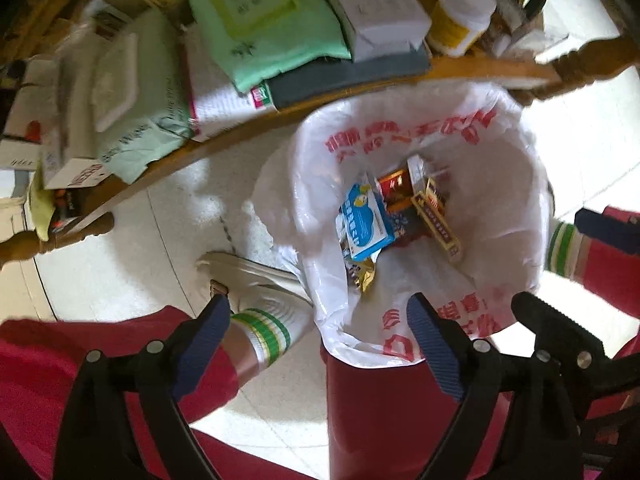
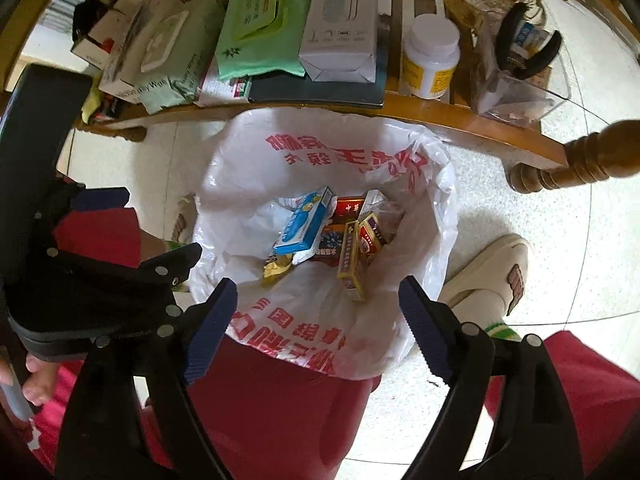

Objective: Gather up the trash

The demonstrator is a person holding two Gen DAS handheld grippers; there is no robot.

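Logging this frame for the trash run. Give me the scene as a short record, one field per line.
bin: red bin lined with a white printed bag, on a pale floor
in bin: blue-and-white box, yellow box, red boxes, gold wrapper
left hand-held gripper: open, empty, above the bin's near rim
right hand-held gripper: open, empty, above the bin's near rim
behind bin: wooden table with green wipes pack, white bottle, white carton
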